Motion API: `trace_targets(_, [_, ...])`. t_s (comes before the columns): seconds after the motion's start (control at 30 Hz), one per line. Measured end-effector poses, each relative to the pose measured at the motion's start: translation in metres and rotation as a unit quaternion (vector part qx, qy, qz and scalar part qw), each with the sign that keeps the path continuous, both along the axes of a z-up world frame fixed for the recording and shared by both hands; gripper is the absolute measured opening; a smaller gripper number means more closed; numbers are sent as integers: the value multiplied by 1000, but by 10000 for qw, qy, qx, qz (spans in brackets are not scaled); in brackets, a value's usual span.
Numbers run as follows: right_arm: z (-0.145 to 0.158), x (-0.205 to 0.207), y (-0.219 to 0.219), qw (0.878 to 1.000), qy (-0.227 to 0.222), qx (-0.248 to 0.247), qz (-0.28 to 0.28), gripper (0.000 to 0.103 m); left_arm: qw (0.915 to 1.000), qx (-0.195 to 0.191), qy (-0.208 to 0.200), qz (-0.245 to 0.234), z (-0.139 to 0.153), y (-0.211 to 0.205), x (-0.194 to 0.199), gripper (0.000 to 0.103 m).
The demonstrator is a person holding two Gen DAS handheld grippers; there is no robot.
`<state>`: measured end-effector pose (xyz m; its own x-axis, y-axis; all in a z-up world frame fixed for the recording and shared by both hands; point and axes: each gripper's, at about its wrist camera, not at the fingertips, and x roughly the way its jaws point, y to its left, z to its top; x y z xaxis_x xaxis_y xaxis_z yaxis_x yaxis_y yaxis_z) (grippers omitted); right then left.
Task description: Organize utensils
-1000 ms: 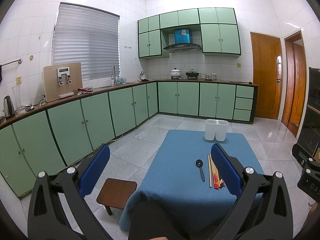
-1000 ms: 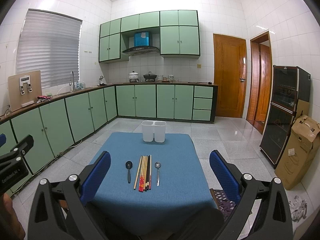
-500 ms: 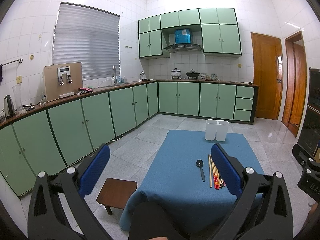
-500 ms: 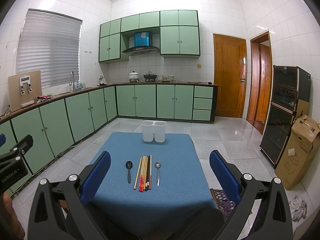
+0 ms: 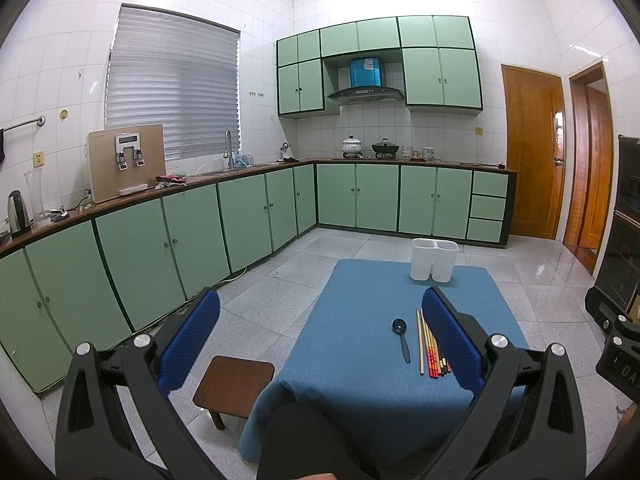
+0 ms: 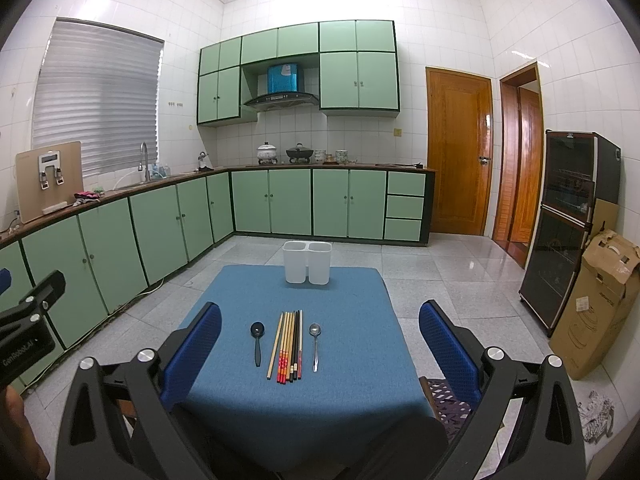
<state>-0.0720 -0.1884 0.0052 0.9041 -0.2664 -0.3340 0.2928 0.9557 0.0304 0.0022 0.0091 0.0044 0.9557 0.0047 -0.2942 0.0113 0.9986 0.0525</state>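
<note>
Showing the silver spoon (image 6: 315,338) only in the right wrist view; left view has it hidden behind the left gripper's (image 5: 320,330) right finger; both tongs released, gaping, holding nothing, right gripper (image 6: 320,332) too; black spoon (image 6: 257,340) left of chopsticks (image 6: 289,344), near-centre on blue tablecloth (image 6: 340,300); white two-compartment holder (image 6: 307,262) at far edge; green-cabinet kitchen; brown stool (image 5: 234,386) left of table; "GenRobot.AI" partly readable on the left gripper's body.

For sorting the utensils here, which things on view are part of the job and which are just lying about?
Part of the job:
black spoon
chopsticks
metal spoon
white two-part holder
left gripper, open
right gripper, open

Just lying about:
wooden stool
cardboard box
kettle
pots on the stove
</note>
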Motion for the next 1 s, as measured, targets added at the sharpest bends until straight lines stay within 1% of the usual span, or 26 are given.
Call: trace_targets(1.0, [1, 1, 2, 10000, -6, 0, -16, 97, 10000, -4, 6, -6, 0, 0, 0, 98])
